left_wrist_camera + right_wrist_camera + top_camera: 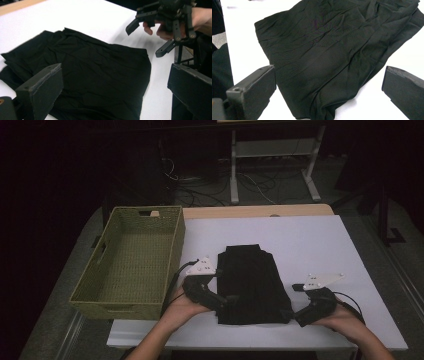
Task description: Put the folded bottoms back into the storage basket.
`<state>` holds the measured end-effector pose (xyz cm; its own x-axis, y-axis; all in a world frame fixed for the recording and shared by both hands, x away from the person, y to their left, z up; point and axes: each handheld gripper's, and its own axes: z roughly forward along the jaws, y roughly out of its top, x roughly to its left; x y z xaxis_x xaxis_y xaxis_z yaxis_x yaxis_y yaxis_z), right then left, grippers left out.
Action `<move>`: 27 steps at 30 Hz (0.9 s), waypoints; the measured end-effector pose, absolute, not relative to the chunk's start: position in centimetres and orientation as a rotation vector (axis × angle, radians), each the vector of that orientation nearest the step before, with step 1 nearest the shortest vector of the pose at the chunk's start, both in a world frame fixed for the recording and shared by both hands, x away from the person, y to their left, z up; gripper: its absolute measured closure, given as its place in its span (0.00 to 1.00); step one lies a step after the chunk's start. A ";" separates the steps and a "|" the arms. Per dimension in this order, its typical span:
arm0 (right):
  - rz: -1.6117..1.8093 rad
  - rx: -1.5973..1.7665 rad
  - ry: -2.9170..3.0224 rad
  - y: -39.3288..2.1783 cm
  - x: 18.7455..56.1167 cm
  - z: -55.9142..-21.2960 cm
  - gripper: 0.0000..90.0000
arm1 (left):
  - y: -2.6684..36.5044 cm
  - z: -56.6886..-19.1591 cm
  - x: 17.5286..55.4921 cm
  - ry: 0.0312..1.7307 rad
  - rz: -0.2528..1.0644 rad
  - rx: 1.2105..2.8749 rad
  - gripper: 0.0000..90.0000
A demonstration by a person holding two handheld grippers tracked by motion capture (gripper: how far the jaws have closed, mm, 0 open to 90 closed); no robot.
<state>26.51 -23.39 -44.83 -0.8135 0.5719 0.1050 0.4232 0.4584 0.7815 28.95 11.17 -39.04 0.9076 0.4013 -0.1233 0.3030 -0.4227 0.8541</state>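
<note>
Left hand-held gripper sits low in the high view, left of center, jaws spread apart, tips at the lower left corner of the black cloth. In the left gripper view the jaws stand wide, one over the cloth's near edge, nothing between them. Right hand-held gripper is lower right of center in the high view, at the cloth's lower right corner, jaws also apart; in the left gripper view it hangs open at the upper right, above the tabletop just past the cloth's edge. Right gripper view: both jaws wide, cloth lying flat between and beyond them, not pinched.

Cloth is folded, dark, wrinkled, in the middle of the white tabletop. A hand holds each gripper, forearms coming in from the bottom edge.

Woven green basket sits at the left of the frame, beside the tabletop's left edge, near the cloth but apart from it. Cables and a metal stand on the floor at the top.
</note>
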 end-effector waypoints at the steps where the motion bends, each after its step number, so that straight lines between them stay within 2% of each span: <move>1: 1.281 0.871 2.532 -23.4 26.5 -44.8 0.00 | 11.0 -39.4 29.0 0.509 0.128 2.046 0.01; 17: 1.279 0.866 2.539 -23.4 26.4 -44.9 0.00 | 9.9 -43.3 29.6 0.582 0.135 2.110 0.01; 27: 1.277 0.863 2.554 -23.2 26.5 -45.2 0.00 | 9.2 -44.3 30.8 0.633 0.158 2.143 0.01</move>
<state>26.48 -23.23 -45.15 -0.8211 0.5598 0.1111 0.4247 0.4693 0.7742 30.78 9.20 -44.32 0.8627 0.4932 -0.1121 0.3824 -0.4910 0.7827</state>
